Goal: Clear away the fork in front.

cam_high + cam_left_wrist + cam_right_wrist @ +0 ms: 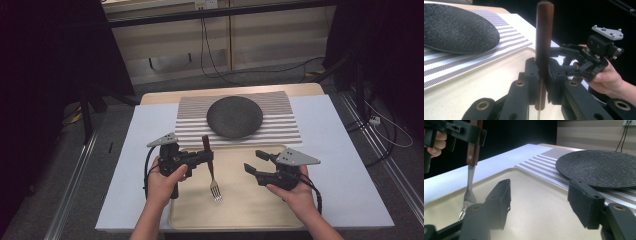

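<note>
The table (345, 165) carries a striped mat (280, 131) with a dark plate (235, 116) on it, and nearer the person a beige tray (250, 205). Over the tray hangs the fork (211, 170), its brown handle clamped upright in the closed jaws of the left gripper (205, 156), tines down above the tray floor (whether they touch it I cannot tell). So the pickup looks done; setting the fork down, perhaps by the plate, seems left. The right gripper (257, 161) hovers over the tray with jaws wide apart, holding nothing. In the left gripper view the jaws hide the fork's neck and tines.
</note>
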`<action>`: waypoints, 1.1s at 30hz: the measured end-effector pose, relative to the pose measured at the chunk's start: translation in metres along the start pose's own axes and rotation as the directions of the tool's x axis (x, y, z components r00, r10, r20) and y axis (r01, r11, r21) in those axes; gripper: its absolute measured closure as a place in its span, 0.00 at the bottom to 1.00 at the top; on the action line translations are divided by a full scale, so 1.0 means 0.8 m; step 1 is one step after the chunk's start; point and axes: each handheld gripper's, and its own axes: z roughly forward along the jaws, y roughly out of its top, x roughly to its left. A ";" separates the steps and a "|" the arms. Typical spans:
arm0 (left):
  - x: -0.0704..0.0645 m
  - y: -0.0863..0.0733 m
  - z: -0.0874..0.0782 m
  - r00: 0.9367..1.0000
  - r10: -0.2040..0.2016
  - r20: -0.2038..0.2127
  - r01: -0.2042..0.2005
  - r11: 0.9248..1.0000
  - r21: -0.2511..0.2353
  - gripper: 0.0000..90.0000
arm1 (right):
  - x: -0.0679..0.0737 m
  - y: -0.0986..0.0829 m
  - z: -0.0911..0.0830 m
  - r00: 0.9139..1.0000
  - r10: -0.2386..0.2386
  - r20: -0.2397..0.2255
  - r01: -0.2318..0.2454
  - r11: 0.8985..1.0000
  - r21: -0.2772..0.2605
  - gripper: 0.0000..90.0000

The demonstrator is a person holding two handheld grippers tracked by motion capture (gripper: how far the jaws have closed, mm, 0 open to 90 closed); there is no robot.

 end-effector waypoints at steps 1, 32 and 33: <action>0.001 0.000 -0.001 1.000 -0.001 -0.004 0.001 1.000 0.004 0.90 | -0.001 0.000 -0.001 1.000 0.003 0.001 -0.003 1.000 -0.001 0.38; 0.040 -0.023 -0.045 0.996 -0.063 -0.060 0.069 0.993 0.092 0.89 | -0.013 0.001 -0.013 0.999 0.005 0.032 -0.005 1.000 -0.019 0.32; 0.042 -0.025 -0.045 0.996 -0.054 -0.075 0.061 0.994 0.090 0.88 | -0.012 0.002 -0.013 1.000 0.003 0.031 -0.002 1.000 -0.019 0.32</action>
